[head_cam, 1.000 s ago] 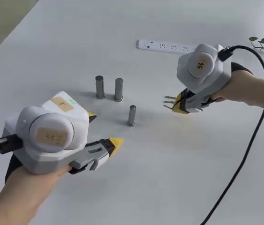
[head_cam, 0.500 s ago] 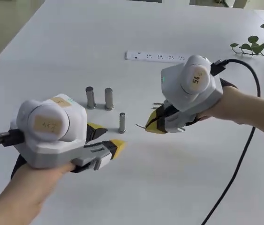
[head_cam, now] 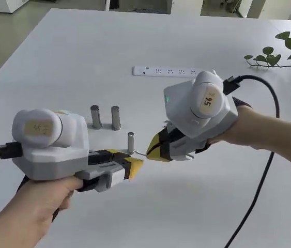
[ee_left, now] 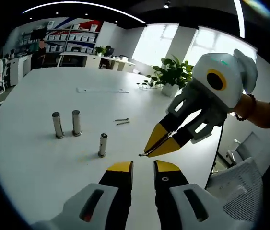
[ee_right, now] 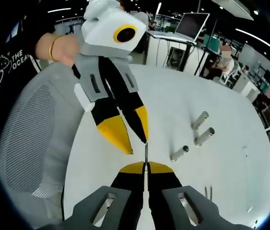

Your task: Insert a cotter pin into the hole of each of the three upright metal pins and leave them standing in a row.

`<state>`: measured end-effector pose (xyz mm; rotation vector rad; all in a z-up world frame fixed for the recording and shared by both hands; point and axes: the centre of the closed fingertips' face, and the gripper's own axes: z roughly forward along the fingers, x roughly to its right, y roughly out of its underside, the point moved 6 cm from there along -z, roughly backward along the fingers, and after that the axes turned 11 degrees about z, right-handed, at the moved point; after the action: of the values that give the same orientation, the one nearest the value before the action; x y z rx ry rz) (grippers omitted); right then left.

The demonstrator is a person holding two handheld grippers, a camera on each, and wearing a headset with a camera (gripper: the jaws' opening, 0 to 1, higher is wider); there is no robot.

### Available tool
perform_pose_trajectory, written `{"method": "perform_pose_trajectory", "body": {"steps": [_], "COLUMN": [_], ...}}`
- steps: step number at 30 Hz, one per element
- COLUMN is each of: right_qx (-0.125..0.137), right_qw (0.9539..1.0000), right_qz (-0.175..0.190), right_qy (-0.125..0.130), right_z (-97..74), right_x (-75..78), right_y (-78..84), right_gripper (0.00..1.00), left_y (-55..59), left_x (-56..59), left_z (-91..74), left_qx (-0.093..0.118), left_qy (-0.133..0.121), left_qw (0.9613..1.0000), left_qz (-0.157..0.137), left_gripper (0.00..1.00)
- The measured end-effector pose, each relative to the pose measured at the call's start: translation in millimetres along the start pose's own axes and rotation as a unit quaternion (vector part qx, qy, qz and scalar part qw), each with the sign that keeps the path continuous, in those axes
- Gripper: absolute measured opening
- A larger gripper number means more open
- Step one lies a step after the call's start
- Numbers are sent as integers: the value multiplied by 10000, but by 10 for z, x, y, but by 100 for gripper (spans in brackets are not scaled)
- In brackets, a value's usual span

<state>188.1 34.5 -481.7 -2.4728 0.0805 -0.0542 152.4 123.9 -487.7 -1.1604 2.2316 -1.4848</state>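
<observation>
The right gripper [ee_right: 145, 167] clamps a cotter pin [ee_right: 146, 154]; the left gripper [ee_left: 143, 166], jaws parted, should steady the nearest metal pin [ee_left: 102, 144].

White pwr strip [head_cam: 168, 71] at far side of table [head_cam: 57, 62]; plant [head_cam: 267, 51] by rt edge; mesh chair [ee_right: 29, 139] beside table.

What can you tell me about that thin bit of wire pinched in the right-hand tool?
The cotter pin looks like a thin, straight sliver of grey metal. The right gripper clamps one end between its shut yellow-tipped jaws, and the rest juts forward, clear of the white table. Its free end points at the open left gripper and sits close to one jaw tip; whether they touch is hard to tell.
</observation>
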Motion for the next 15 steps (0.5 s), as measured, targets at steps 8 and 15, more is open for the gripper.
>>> {"method": "perform_pose_trajectory", "body": {"steps": [8, 15], "right_qx": [81, 77], "right_qw": [9997, 9995], "right_qz": [-224, -301], "right_qy": [-36, -1], "right_z": [-20, -34], "right_x": [-89, -133], "right_y": [-49, -59], "right_gripper": [0, 0], "left_y": [-24, -30], "left_x": [25, 40], "left_z": [2, -18], "left_qx": [89, 193], "left_qy": [145, 212], "left_qw": [9992, 9976], "left_qz": [-363, -629], "left_gripper": [6, 1]}}
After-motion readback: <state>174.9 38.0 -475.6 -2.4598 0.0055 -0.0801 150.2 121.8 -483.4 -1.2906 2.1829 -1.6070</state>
